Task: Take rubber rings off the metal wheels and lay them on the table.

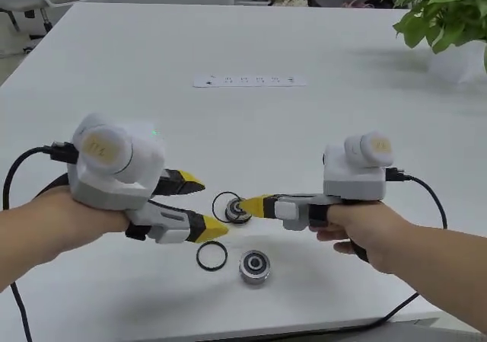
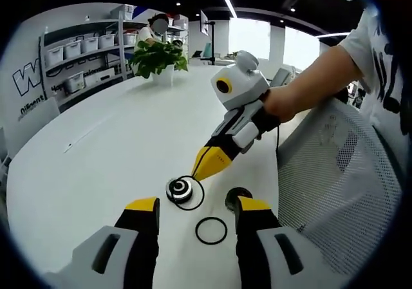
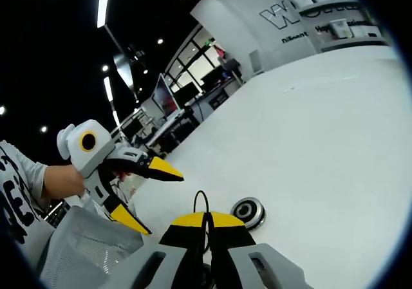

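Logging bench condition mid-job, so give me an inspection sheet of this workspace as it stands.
Surface: white table, no marks seen.
Job's things: loose ring lies flat; pinched ring loops at first wheel; second wheel stands apart, near the loose ring.
Clutter: power strip, far side.
Grippers: left hand-held gripper open; right hand-held gripper shut on the pinched ring.
Cables: left cable and right cable, both black, trail toward the person.
Surroundings: potted plant, mesh chair, shelves.
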